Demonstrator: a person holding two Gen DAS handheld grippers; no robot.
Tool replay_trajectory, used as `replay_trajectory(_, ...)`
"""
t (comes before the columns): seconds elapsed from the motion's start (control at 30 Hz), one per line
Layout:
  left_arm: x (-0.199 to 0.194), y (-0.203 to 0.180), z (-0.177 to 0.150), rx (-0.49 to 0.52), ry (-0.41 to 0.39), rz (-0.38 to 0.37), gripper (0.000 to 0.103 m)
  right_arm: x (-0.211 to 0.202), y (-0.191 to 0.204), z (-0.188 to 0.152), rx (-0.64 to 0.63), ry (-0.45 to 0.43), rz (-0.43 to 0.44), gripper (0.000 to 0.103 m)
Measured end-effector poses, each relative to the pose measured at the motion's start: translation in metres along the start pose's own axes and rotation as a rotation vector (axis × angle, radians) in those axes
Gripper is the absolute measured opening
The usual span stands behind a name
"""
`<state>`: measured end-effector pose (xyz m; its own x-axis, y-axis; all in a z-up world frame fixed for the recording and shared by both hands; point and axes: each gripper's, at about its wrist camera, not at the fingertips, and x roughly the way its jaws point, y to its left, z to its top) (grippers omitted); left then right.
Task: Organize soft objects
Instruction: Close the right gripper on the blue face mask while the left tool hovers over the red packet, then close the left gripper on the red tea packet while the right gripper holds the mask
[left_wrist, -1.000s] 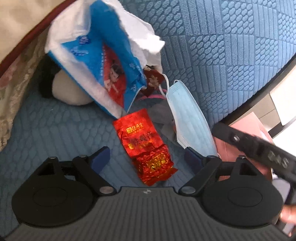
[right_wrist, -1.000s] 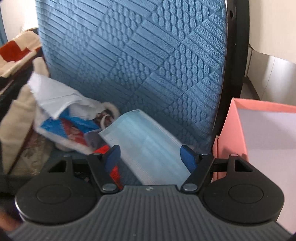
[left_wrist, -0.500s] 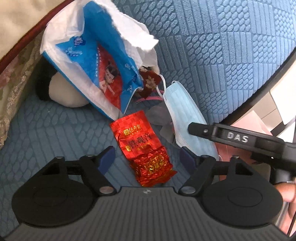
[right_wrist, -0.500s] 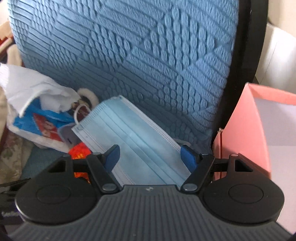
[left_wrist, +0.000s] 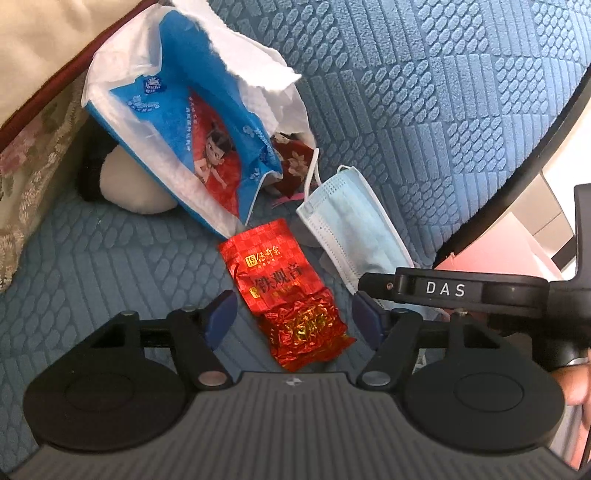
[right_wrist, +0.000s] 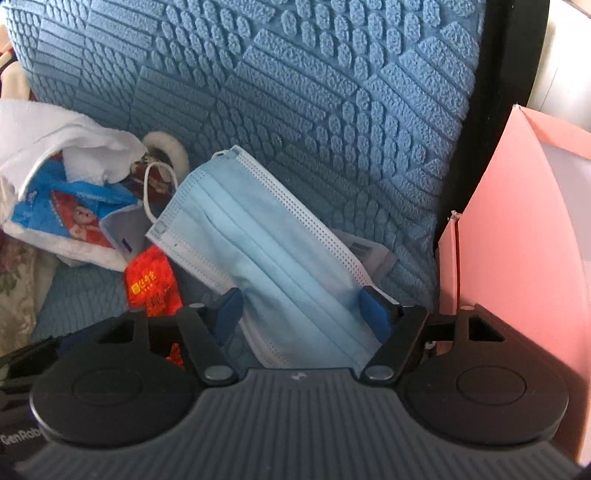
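A pale blue face mask (right_wrist: 266, 258) leans against the blue chair back (right_wrist: 295, 92), its lower part between the fingers of my right gripper (right_wrist: 301, 312). Those jaws are closing, and the pads stand at the mask's edges without creasing it. A red foil tea packet (left_wrist: 284, 288) lies flat on the seat, its crumpled lower end between the blue pads of my left gripper (left_wrist: 293, 319). These jaws are closing too, with a gap left beside the packet. The mask (left_wrist: 351, 229) sits right of the packet, under a black bar marked DAS (left_wrist: 443, 288).
An open blue tissue pack (left_wrist: 192, 122) with white tissues leans on a black and white plush toy (left_wrist: 129, 184). A dark red floral pouch (left_wrist: 291, 166) lies behind the mask. A pink box (right_wrist: 517, 240) stands right of the chair. Floral cloth (left_wrist: 26, 162) borders the left.
The right gripper has come down closer over the mask and its jaws have narrowed. The left jaws have narrowed around the tea packet. The black bar has moved further into the left wrist view.
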<state>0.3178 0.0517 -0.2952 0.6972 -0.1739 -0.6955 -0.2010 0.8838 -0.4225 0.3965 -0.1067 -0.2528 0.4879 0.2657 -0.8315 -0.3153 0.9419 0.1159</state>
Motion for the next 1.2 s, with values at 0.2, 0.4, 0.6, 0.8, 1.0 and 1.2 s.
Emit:
replay_trajectory(0.2, 0.001, -0.003, -0.001, 0.031, -0.010, 0.039, 0.074, -0.006, 0.000, -0.005, 0.015, -0.010, -0.017, 0.026)
replay_trajectory(0.4, 0.001, 0.002, 0.000, 0.010, -0.018, 0.040, 0.074, -0.024, 0.002, -0.010, 0.050, -0.053, -0.011, 0.016)
replay_trajectory(0.6, 0.002, -0.006, -0.007, 0.063, -0.045, 0.044, 0.074, -0.046, 0.001, -0.009, 0.074, -0.114, 0.001, 0.016)
replay_trajectory(0.8, 0.010, -0.013, -0.012, 0.104, -0.051, 0.059, 0.074, -0.057, -0.007, -0.010, 0.099, -0.127, -0.006, 0.016)
replay_trajectory(1.0, 0.016, -0.017, -0.011, 0.122, -0.056, 0.073, 0.071, -0.050, -0.001, -0.012, 0.094, -0.113, -0.001, 0.016)
replay_trajectory(1.2, 0.014, -0.024, -0.011, 0.165, -0.063, 0.081, 0.048, -0.044, 0.006, -0.013, 0.073, -0.102, 0.027, 0.016)
